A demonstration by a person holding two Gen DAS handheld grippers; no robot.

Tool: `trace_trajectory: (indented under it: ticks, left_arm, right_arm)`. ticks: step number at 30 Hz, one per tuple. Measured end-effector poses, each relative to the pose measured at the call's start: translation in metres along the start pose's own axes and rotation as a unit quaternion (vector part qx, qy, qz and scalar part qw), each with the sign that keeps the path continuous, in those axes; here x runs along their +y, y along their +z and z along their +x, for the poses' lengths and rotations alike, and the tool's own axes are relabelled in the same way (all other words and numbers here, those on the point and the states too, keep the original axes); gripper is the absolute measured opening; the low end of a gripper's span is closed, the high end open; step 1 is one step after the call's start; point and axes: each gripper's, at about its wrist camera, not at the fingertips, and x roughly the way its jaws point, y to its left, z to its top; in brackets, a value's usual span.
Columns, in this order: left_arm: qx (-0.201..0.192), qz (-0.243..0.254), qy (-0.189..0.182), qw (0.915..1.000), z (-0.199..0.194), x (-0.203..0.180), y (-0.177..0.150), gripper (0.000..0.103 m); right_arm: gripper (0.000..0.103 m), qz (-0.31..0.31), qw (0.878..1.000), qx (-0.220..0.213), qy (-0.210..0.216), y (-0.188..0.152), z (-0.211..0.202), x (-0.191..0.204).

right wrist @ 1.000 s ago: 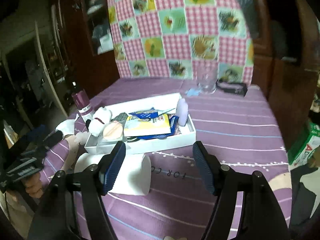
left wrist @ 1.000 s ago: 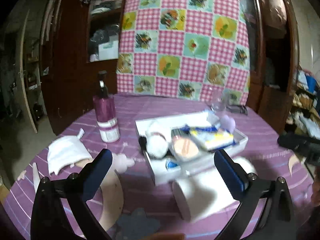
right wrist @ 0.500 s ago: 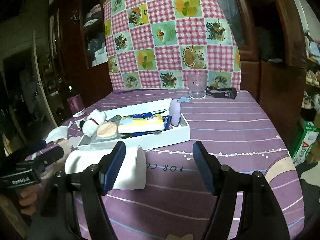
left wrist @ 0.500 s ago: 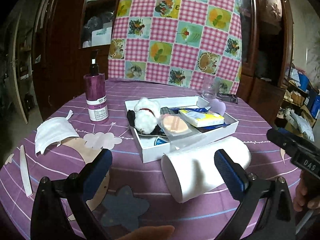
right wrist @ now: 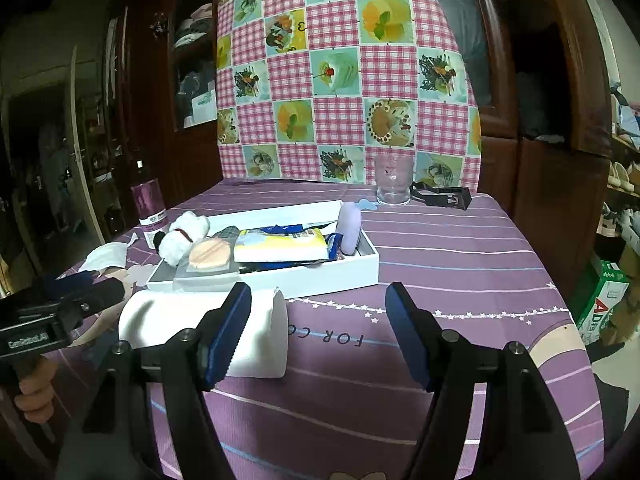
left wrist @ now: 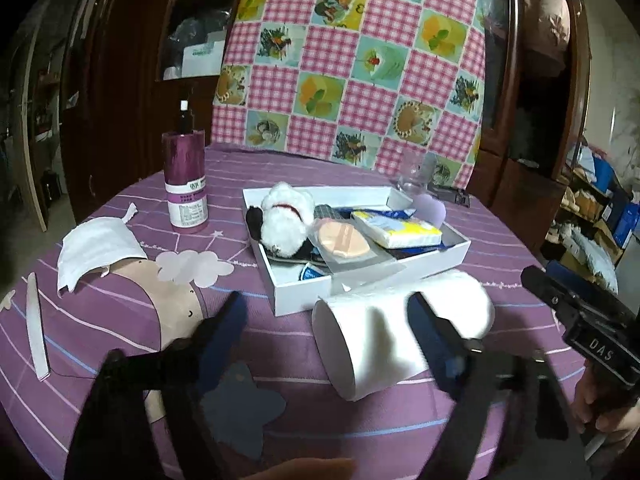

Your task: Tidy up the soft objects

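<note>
Both grippers, left [left wrist: 328,320] and right [right wrist: 318,312], gaped empty; we judged gentle squeezing best for the paper roll [left wrist: 400,328] beside the tray [left wrist: 400,272].

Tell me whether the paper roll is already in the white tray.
No. The paper roll lies on its side on the tablecloth, outside the white tray.

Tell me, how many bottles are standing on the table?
1. The purple pump bottle stands upright on the tablecloth, left of the white tray and apart from it. Others may be hidden behind things.
</note>
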Motion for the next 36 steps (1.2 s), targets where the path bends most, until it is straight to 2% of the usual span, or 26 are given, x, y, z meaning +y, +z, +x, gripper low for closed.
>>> trace_trajectory:
  ticks: [3,11,14,16,19,24,28,36]
  left_arm:
    - [0.009,0.017,0.013,0.9997,0.004,-0.004,-0.002,0.047]
    - [0.012,0.041,0.009,0.9991,0.004,-0.011,-0.006,0.046]
    - [0.021,0.051,0.012,0.9984,0.007,-0.013,-0.006,0.05]
    - [0.021,0.055,0.012,0.9982,0.007,-0.015,-0.007,0.064]
    - [0.014,0.059,0.007,0.9981,0.003,-0.016,-0.008,0.073]
    - [0.018,0.06,0.017,0.9979,0.005,-0.017,-0.008,0.074]
    - [0.02,0.062,0.016,0.9978,0.006,-0.017,-0.008,0.08]
    - [0.019,0.07,0.015,0.9973,0.005,-0.019,-0.009,0.08]
  right_arm:
    - [0.07,0.0,1.0,0.0,0.0,0.0,0.0,0.0]
    - [0.07,-0.001,1.0,0.0,0.0,0.0,0.0,0.0]
    - [0.07,-0.002,1.0,0.003,0.001,0.0,0.0,0.0]
    - [0.07,-0.003,1.0,0.005,0.001,0.0,0.0,-0.001]
    - [0.07,-0.004,1.0,0.003,0.0,0.0,-0.001,0.0]
    - [0.07,-0.011,1.0,0.011,0.005,-0.001,0.001,0.001]
    - [0.07,-0.013,1.0,0.011,0.006,-0.002,0.0,0.001]
    - [0.07,-0.013,1.0,0.016,0.005,-0.001,0.001,0.0]
